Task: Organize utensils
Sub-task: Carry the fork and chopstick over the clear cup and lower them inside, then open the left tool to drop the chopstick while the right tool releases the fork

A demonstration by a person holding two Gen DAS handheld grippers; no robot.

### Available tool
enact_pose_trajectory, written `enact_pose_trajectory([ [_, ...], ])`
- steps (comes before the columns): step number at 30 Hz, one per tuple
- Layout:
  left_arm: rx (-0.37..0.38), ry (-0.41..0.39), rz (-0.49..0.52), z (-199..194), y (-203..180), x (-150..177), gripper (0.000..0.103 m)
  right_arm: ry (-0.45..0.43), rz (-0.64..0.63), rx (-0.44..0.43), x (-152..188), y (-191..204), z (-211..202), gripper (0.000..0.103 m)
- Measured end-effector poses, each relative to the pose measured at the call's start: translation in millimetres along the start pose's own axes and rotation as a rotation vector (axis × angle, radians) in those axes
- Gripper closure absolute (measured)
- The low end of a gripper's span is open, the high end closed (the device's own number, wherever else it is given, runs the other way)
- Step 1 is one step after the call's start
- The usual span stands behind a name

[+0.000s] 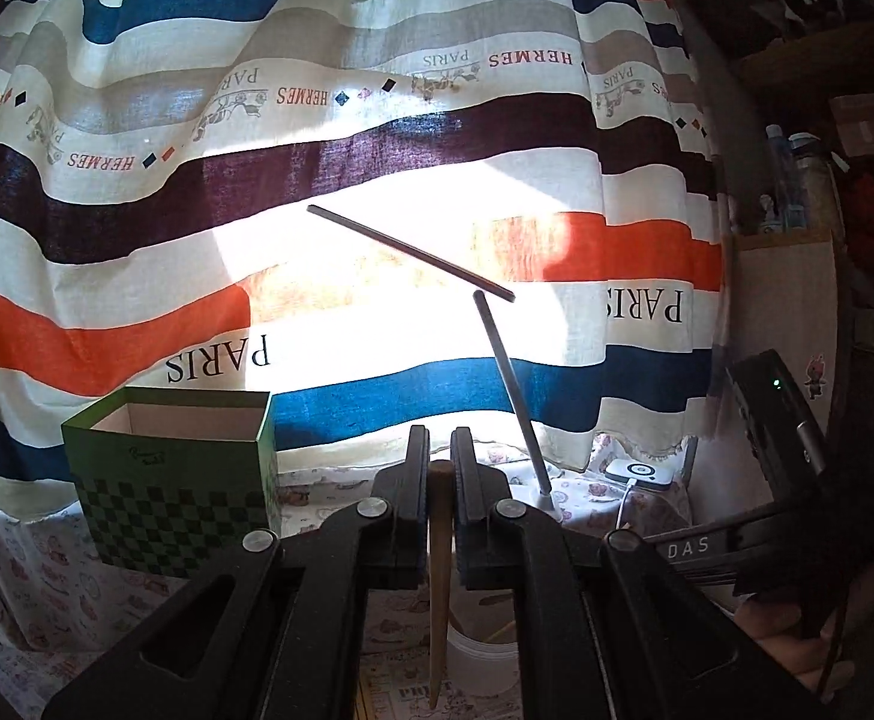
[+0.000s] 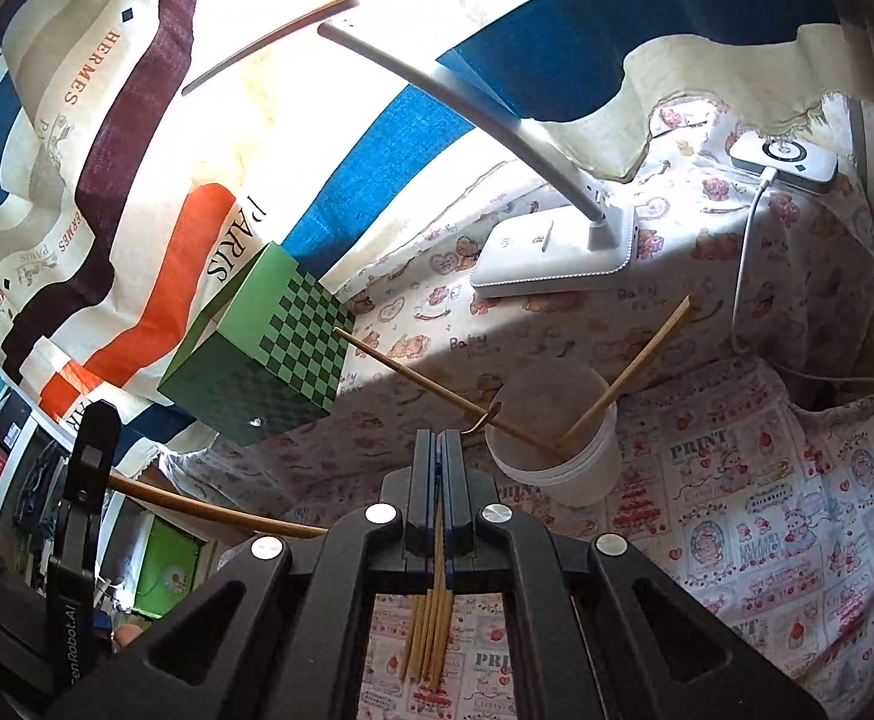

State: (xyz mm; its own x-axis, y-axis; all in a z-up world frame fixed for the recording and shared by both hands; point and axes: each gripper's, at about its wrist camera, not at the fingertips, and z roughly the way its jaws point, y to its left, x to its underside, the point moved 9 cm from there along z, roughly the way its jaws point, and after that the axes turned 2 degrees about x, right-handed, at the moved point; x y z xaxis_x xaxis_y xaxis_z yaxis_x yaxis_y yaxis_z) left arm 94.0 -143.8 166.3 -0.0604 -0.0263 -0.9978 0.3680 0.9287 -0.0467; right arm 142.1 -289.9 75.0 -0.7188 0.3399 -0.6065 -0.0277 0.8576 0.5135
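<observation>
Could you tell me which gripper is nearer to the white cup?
Right. The right gripper, shut on thin sticks, hangs just beside the white cup; the left gripper is farther off.

The left wrist view looks level along its gripper [image 1: 439,468] at the curtain [image 1: 377,120], close behind the table. The right wrist view tilts down and is rolled, looking over the tablecloth [image 2: 736,480] from close above. Both views share the green box [image 1: 173,480] [image 2: 263,360], the lamp [image 1: 514,390] [image 2: 556,246], the white cup [image 1: 484,660] [image 2: 556,456] and the curtain [image 2: 137,120].
</observation>
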Motion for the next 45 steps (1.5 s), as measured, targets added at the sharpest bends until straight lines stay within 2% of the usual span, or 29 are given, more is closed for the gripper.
enact_pose_trajectory([
  [3,-0.006,-0.047,0.024,7,-8,-14,0.097,0.026,-0.004,0.019,-1,-9,13,0.101],
  [6,0.000,-0.080,0.021,19,-13,-23,0.097,0.085,0.037,-0.002,1,-21,29,0.101],
  [10,0.018,-0.101,-0.044,42,-12,-28,0.097,0.123,0.088,-0.006,1,-35,42,0.101],
  [14,0.020,-0.109,-0.085,66,-8,-29,0.097,0.118,0.083,0.006,-1,-40,45,0.101],
  [19,0.019,-0.069,-0.079,93,-12,-15,0.097,0.122,0.066,0.021,-3,-45,50,0.101],
  [29,0.021,0.050,-0.057,117,-16,42,0.097,0.170,0.091,0.057,1,-68,75,0.101],
  [34,0.029,0.115,-0.063,125,-11,66,0.097,0.138,0.077,0.090,-3,-71,71,0.101],
  [39,0.020,0.125,-0.049,123,-8,68,0.096,0.112,0.056,0.120,-8,-71,64,0.101],
  [40,0.019,0.130,-0.047,122,-8,68,0.094,0.100,0.050,0.124,-10,-71,62,0.101],
  [41,0.015,0.131,-0.043,120,-7,66,0.086,0.090,0.036,0.134,-12,-70,60,0.101],
  [42,0.004,0.129,-0.038,118,-6,65,0.073,0.079,0.014,0.146,-13,-68,58,0.101],
  [43,-0.028,0.123,-0.030,113,-2,62,0.064,0.067,-0.010,0.159,-14,-65,56,0.101],
  [44,-0.056,0.113,-0.021,108,2,58,0.047,0.053,-0.030,0.172,-15,-63,53,0.101],
  [45,-0.071,0.099,-0.011,101,5,54,0.038,0.040,-0.043,0.180,-16,-61,51,0.101],
])
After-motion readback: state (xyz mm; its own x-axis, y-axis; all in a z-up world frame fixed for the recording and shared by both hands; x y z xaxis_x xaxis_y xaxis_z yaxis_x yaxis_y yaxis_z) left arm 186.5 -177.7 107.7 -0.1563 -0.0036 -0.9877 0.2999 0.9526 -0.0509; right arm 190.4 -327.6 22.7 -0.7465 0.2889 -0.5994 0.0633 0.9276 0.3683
